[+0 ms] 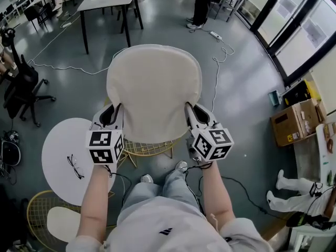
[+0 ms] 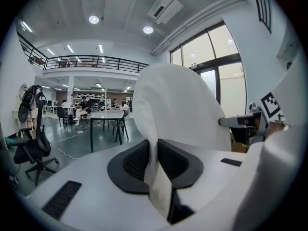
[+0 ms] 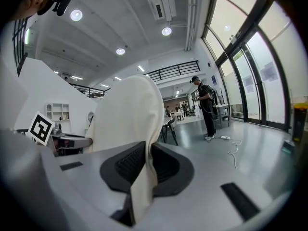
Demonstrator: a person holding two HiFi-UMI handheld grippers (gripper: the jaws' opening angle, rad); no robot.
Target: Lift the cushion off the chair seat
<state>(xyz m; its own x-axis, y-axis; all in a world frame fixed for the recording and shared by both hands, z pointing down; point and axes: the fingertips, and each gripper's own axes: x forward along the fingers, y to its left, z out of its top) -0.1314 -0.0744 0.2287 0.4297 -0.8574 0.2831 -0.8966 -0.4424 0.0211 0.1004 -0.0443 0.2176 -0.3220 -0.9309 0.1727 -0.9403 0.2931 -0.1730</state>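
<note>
As forearms (image 1: 97, 193) reach fwd, L claw (image 1: 113, 112) & R claw (image 1: 192, 112) pinch cushion (image 1: 155, 88).

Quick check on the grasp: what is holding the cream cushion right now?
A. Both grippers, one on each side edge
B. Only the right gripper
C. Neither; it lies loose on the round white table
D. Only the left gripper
A: in the head view the left gripper and the right gripper clamp opposite side edges of the cushion, and each gripper view shows its fabric pinched between the jaws.
</note>
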